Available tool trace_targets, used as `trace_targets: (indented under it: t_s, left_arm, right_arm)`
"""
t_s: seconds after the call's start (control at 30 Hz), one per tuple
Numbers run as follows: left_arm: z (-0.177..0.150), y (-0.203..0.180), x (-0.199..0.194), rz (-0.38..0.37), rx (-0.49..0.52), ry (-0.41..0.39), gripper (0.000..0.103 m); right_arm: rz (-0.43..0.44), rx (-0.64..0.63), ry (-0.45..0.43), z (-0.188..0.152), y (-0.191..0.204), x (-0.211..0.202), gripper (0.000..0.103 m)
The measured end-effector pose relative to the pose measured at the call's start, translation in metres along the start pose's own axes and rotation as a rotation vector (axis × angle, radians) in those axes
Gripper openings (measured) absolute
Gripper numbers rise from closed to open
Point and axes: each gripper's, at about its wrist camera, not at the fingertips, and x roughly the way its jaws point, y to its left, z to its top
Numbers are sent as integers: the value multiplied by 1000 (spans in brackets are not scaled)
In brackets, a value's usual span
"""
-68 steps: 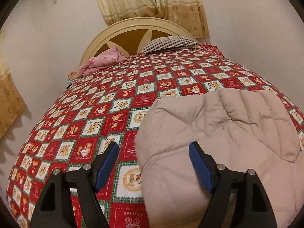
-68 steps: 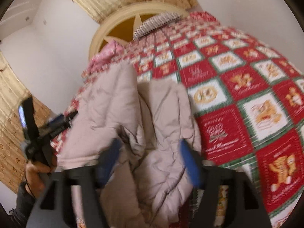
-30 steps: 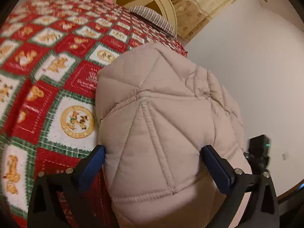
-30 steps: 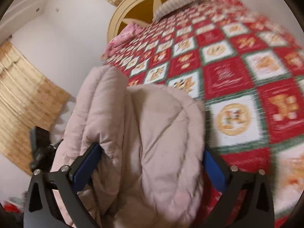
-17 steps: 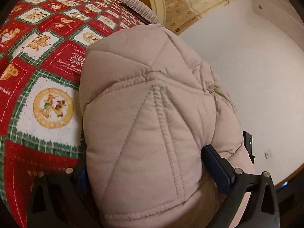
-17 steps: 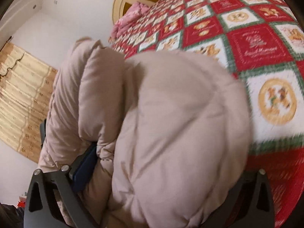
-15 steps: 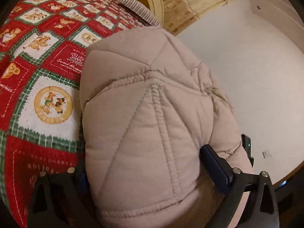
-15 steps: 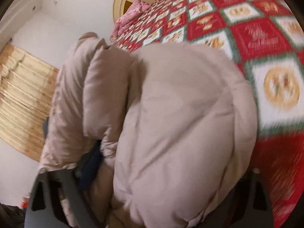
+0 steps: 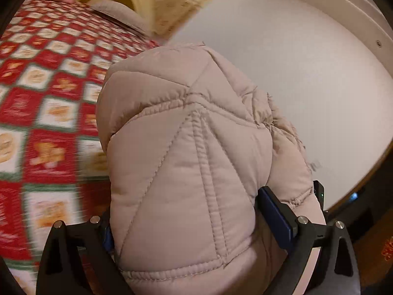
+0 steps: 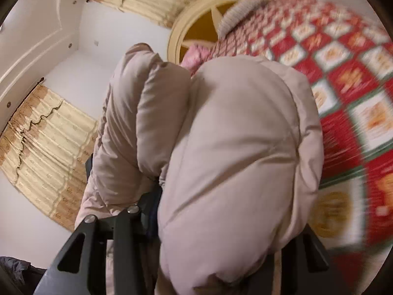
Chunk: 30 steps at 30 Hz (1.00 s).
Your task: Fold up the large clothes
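Below, red patchwork bedspread [image 9: 49,113], cream headboard [image 10: 196,17], tan curtains [image 10: 46,147]

Beige quilted jacket [image 9: 186,162]; red, green and white checked bedspread [image 9: 49,113]; cream headboard [image 10: 194,17].

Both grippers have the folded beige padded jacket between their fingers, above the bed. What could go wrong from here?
1. The padded jacket is thick and bulges far past the left gripper, so only a small part is pinched; the fold might slip out.
2. The right gripper has its jaws closing on puffy layers, which may spring back and loosen the fold.
3. A loose part hangs beside the bundle in the right view and could drag on the quilt.
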Motion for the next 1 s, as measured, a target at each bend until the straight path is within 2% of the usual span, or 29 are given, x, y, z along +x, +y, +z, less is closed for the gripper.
trace_targets:
  t_s: [0.1, 0.17, 0.33, 0.4, 0.5, 0.57, 0.67, 1.0]
  left_arm:
    - [8, -26, 41, -28, 26, 36, 96]
    - [10, -38, 76, -14, 51, 61, 96]
    - [11, -46, 170, 122, 149, 156, 96]
    - [7, -45, 195, 188, 185, 192, 96]
    - [8, -45, 209, 237, 208, 211, 96]
    - [10, -46, 214, 255, 226, 216, 96]
    - [11, -40, 224, 285, 228, 215, 96]
    - [15, -31, 250, 389, 183, 210, 98]
  right_arm:
    - [-71, -36, -75, 15, 1, -45, 49]
    - [-131, -42, -110, 24, -9, -63, 49]
    - [-289, 23, -189, 37, -73, -94, 48]
    - [-319, 62, -206, 39, -99, -97, 48]
    - [-313, 139, -225, 35, -140, -104, 48]
    - [-277, 172, -247, 31, -150, -108, 48]
    - [-264, 185, -253, 34, -157, -107, 48]
    - [-320, 207, -224, 38, -179, -111, 49]
